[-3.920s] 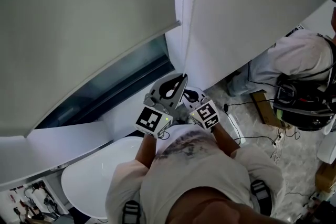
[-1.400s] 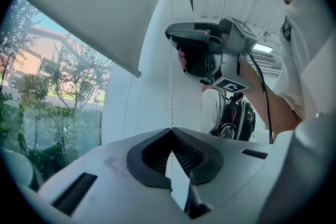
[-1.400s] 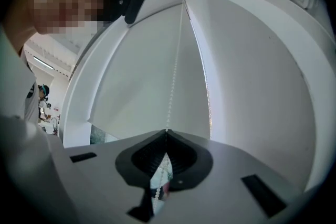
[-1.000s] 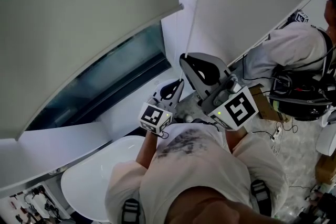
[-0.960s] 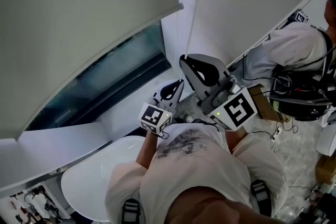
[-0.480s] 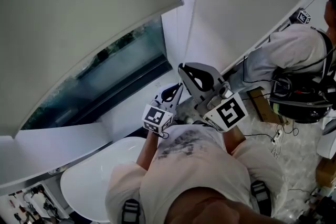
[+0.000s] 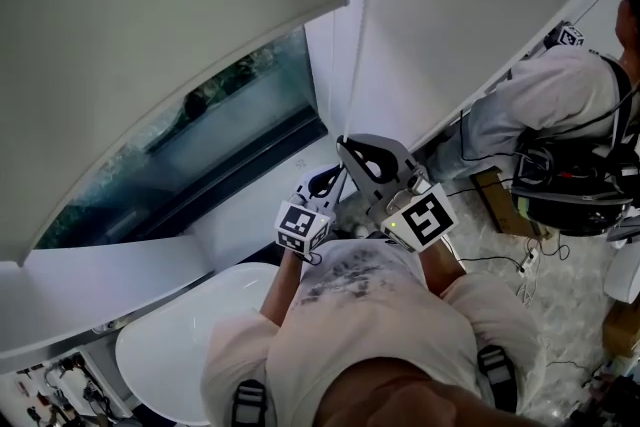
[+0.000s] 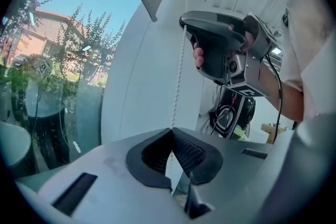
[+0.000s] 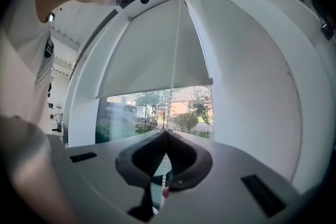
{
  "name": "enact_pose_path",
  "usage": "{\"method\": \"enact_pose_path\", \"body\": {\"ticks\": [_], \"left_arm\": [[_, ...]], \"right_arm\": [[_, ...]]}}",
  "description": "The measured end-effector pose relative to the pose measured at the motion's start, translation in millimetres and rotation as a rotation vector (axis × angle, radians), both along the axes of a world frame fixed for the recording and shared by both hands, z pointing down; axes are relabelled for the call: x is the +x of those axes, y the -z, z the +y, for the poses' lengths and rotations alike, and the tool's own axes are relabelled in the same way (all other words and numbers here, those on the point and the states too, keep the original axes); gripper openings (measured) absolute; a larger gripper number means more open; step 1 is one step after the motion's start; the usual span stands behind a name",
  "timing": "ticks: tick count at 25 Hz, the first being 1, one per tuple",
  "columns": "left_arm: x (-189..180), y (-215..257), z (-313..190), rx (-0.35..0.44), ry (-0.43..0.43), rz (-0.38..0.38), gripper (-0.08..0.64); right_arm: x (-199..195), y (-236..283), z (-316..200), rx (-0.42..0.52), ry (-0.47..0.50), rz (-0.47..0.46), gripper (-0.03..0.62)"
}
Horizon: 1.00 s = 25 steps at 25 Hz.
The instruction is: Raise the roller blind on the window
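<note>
Beside the window (image 7: 200, 140), our left claw (image 8: 171, 131) and, higher up, our right claw (image 9: 166, 132) each pinch the bead chain (image 8: 178, 76) tightly, under the part-raised roller blind (image 7: 150, 35).

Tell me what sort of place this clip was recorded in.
Probably an indoor workroom or lab beside a large window: a roller blind partly covers it, its bead cord hanging alongside, cables trail over the floor, and another person wearing gear is nearby.

Cables (image 7: 497, 262) on pale floor (image 7: 565, 307)
</note>
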<state>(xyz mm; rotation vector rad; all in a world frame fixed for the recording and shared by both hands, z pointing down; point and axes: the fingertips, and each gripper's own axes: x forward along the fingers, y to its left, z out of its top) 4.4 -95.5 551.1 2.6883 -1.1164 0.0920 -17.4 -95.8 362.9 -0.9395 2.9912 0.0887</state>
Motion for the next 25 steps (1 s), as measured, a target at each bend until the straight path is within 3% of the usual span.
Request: {"method": "enact_pose_path", "body": {"ticks": [5, 12, 17, 25], "left_arm": [[-6, 0, 3, -0.001, 0.008, -0.011, 0.009], [-7, 59, 9, 0.064, -0.012, -0.008, 0.009], [-16, 123, 11, 0.143, -0.006, 0.036, 0.017], [-20, 249, 13, 0.304, -0.032, 0.042, 0.043]], "right_arm": [[3, -5, 0, -0.003, -0.004, -0.022, 0.061], [10, 0, 0, 0.010, -0.001, -0.023, 0.061], [12, 1, -1, 0.011, -0.002, -0.021, 0.061], [12, 4, 1, 0.014, 0.007, -0.028, 0.061]]}}
